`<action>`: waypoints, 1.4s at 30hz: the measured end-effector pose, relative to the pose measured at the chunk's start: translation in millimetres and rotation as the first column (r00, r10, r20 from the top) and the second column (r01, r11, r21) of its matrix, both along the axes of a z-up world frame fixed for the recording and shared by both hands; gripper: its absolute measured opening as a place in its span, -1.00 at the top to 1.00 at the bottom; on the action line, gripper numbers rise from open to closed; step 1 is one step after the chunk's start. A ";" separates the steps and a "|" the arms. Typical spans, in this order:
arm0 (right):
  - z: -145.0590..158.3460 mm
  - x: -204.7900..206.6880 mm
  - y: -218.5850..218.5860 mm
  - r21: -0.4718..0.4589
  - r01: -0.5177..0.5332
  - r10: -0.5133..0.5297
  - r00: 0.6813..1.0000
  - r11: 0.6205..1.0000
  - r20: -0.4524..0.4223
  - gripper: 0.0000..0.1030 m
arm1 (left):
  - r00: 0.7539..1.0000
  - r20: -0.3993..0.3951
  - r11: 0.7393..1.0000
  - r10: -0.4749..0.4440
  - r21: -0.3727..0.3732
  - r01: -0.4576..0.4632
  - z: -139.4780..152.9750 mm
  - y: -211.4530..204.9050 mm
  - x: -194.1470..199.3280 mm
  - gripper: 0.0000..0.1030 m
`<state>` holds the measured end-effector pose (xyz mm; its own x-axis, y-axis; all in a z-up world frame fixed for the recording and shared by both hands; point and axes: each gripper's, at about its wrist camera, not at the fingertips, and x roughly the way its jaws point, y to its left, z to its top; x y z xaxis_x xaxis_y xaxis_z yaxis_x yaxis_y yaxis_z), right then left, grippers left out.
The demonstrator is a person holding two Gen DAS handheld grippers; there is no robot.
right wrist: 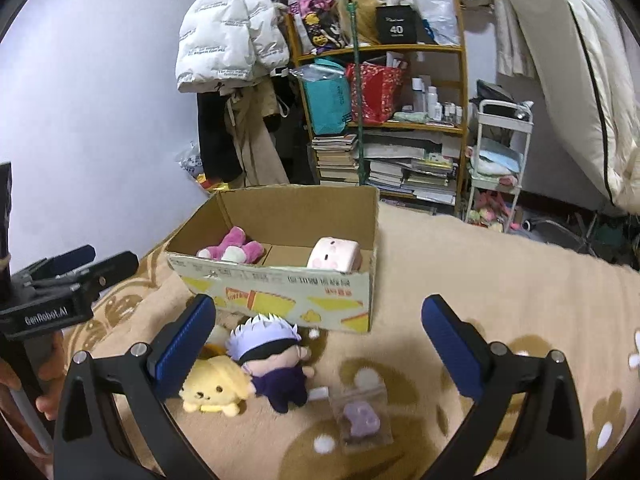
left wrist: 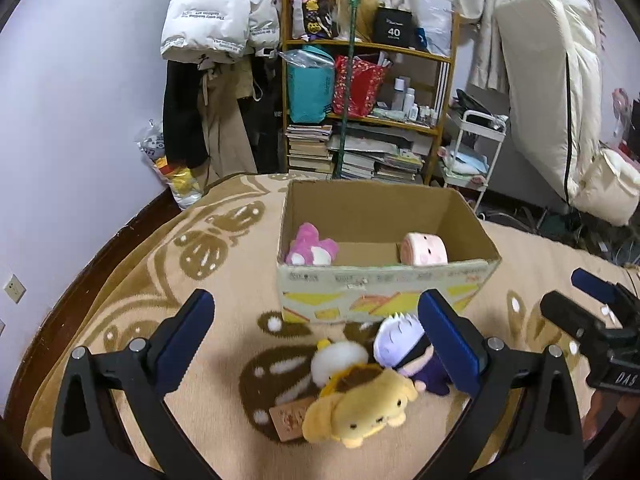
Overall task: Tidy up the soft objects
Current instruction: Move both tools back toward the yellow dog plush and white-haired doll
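**A:** Status? Looks mid-task. Cardboard box (left wrist: 384,280) already holds a pink plush (left wrist: 310,246) at its left end and a pale pink roll-shaped plush (left wrist: 424,249) at its right.

**B:** Agreed. Still outside, just in front of the box: yellow dog plush (left wrist: 360,412), white-haired doll (left wrist: 404,350), and a small white plush (left wrist: 340,356) behind the dog. All three bunched, touching. A small clear bag (right wrist: 362,420) with something purple lies near them.

**A:** Jaws?

**B:** Left gripper (left wrist: 316,340) has its jaws spread wide, holding nothing, framing the pile. Right gripper (right wrist: 320,340) likewise spread and empty; the doll sits toward its left finger.

**A:** So the step in hand is probably the approach for the next pick.

**B:** Likely. Next move calls for lowering over one toy, closing on its body, and not dragging the neighbours. Plush should compress, so centre the grip.

**A:** Surface?

**B:** Beige blanket (right wrist: 500,264) with brown butterfly pattern, soft. Room is cluttered: bookshelf (left wrist: 444,92) with bags and stacked books, white puffer jacket (left wrist: 216,12) hanging, white cart (left wrist: 476,152), upright mattress (left wrist: 552,80).
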<state>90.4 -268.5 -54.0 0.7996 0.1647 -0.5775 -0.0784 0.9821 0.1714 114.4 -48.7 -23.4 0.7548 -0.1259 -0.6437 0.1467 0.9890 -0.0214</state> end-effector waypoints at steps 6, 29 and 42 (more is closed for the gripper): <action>-1.5 -18.2 -7.6 0.026 0.039 -0.038 0.999 0.999 -0.009 -1.00 | 1.000 -0.006 0.999 0.003 0.036 -0.002 -2.4 -2.1 -21.1 -0.95; -30.5 -39.5 -11.2 -0.018 0.069 -0.070 0.995 0.997 -0.066 -1.00 | 0.998 -0.055 1.000 0.027 0.001 -0.027 -32.0 10.9 -32.2 -0.95; -55.2 -14.1 -21.2 0.025 0.098 -0.093 0.985 0.995 -0.147 -1.00 | 0.994 -0.106 1.000 0.006 -0.023 -0.008 -56.2 5.2 -15.1 -0.95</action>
<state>76.2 -289.7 -109.2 0.7204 0.1123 -0.6844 0.0433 0.9776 0.2060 99.3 -43.5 -79.5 0.6836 -0.1368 -0.7169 0.1353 0.9890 -0.0597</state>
